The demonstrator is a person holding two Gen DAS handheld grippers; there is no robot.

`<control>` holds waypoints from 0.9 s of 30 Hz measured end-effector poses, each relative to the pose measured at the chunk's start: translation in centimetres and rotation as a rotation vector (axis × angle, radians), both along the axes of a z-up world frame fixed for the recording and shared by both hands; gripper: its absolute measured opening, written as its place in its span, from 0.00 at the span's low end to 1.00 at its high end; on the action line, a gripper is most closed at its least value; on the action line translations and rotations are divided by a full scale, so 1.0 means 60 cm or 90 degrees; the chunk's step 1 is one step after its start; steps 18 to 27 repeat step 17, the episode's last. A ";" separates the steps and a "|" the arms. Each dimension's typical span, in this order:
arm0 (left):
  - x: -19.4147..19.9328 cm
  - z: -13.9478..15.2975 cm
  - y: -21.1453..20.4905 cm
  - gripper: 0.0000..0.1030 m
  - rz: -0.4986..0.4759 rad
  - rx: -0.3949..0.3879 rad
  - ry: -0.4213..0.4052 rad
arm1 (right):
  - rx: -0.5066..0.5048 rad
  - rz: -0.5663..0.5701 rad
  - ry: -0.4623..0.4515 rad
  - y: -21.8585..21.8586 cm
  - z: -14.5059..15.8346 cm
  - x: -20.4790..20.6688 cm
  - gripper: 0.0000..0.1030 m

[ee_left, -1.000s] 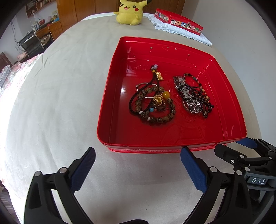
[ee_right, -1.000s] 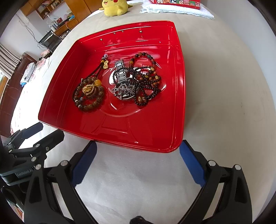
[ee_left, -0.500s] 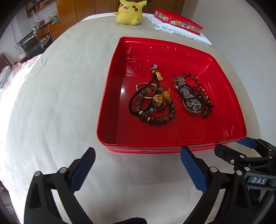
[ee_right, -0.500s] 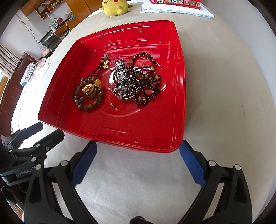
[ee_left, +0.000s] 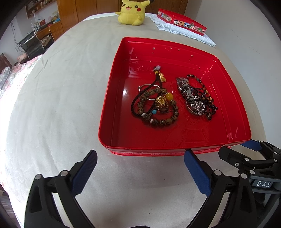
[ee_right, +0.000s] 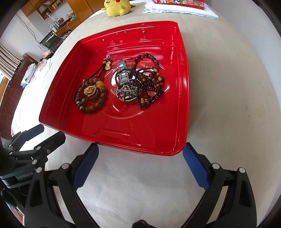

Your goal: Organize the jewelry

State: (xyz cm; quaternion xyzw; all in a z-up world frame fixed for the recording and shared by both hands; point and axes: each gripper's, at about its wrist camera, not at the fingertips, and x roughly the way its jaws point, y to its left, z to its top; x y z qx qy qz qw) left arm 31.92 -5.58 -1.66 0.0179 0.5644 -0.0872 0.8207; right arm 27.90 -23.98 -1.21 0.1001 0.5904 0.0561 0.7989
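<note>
A red tray [ee_left: 112, 105] [ee_right: 182, 87] lies on a beige table. In it, a brown bead bracelet with a gold charm and black cord [ee_left: 156, 107] [ee_right: 90, 94] lies left. A tangled pile of a silver watch, a rhinestone pendant and dark bead strings [ee_left: 197, 98] [ee_right: 138, 82] lies right. My left gripper [ee_left: 140, 157] is open and empty just before the tray's near edge. My right gripper [ee_right: 140, 152] is open and empty at the near edge too, beside the left one.
A yellow Pikachu plush [ee_left: 131, 12] [ee_right: 117, 7] sits at the table's far end. A red patterned box [ee_left: 180, 22] lies on a white cloth [ee_right: 180, 8] at the far right. Furniture stands beyond the table's left edge.
</note>
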 end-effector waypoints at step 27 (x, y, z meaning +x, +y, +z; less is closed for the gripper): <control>-0.001 -0.001 -0.001 0.97 -0.002 0.004 -0.003 | 0.000 0.000 0.000 0.000 0.000 0.000 0.93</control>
